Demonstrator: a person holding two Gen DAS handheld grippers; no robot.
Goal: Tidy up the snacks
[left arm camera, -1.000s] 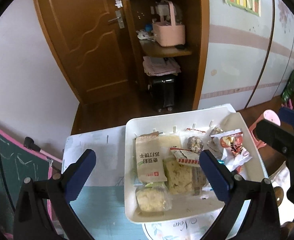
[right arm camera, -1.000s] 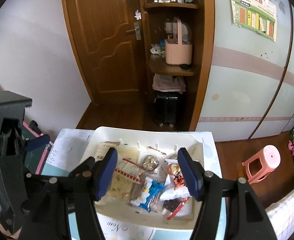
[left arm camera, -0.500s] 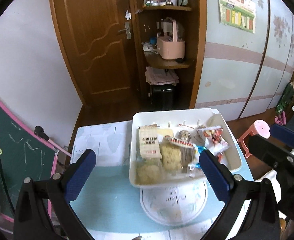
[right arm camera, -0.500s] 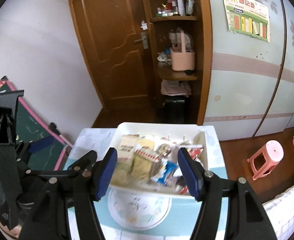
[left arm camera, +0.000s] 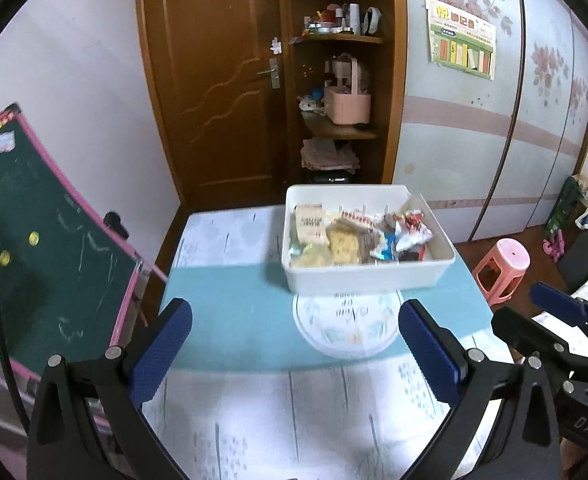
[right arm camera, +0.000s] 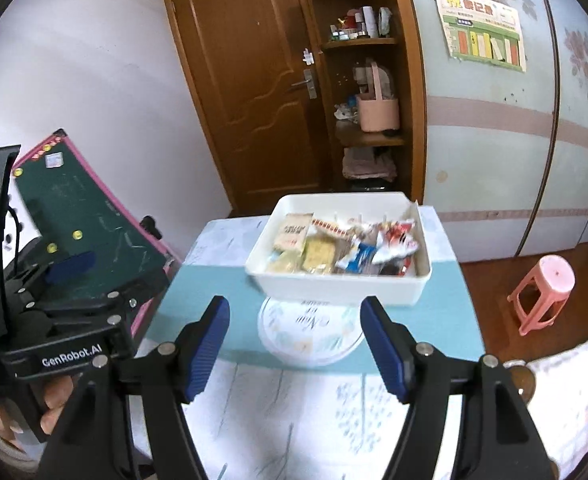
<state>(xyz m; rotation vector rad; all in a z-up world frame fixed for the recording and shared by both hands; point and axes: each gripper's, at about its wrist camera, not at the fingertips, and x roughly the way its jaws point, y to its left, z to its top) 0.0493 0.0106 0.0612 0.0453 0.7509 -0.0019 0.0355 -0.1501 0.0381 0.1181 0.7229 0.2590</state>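
Over on the far left, a green chalkboard (left arm camera: 49,264) leaning right against the table edge (left arm camera: 165,280), so not much elbow room that side. Left gripper (left arm camera: 294,352) hanging above the near part of the table, jaws spread wide with nothing between them, just bare tablecloth underneath. Right gripper (right arm camera: 296,346) same deal: jaws opening, nothing between them, aimed down at the round printed mat (right arm camera: 310,332).

Further back and a bit right of centre, white bin (right arm camera: 334,290) sitting on the far half of the table, its front wall touching the mat's far side. Snacks (right arm camera: 346,246) all packed inside, flat packets lined up on the left and crinkly wrappers bunched on the right, probably sorted by type. Looks pretty much done, honestly.

Plenty of open table in front of the bin. Right rim close to the table's right edge though, with a pink stool (right arm camera: 542,292) on the floor beyond.
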